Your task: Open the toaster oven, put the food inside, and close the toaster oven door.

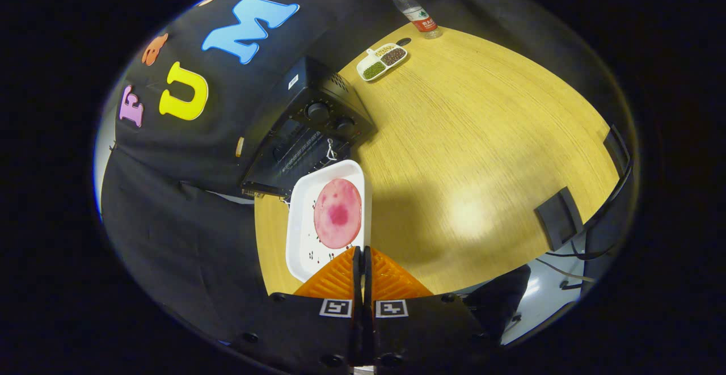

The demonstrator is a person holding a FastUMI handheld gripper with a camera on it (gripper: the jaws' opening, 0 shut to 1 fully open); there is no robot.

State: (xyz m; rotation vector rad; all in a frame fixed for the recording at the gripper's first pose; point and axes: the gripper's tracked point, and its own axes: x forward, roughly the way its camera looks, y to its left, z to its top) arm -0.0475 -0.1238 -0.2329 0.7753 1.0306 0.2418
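While it hangs tilted above the desk: the white tray carries one flat round pink slice of food, just ahead of the jaws and just short of the toaster oven
Jaws: the gripper is clenched on the tray's near rim, its two fingers pressed together with almost no gap, the thin edge pinched between them
Handling, tray: looks light and stiff with a smooth surface; held by one edge only, so it will likely want to droop or twist
Handling, food: thin, loose on the tray, probably apt to slide if the tilt grows; best kept level
Where to hold: the raised rim, as now; a deeper bite on the rim would steady it
Oven: black, knobs on its front, set against the booth's cloth wall; whether the door is open I cannot tell for sure
Divided dish: white, well beyond the oven, with green grains in one compartment, dark ones in another, pale ones in a third
Bottle: clear plastic, upright, near the dish at the desk's far edge
Desk: pale wood grain
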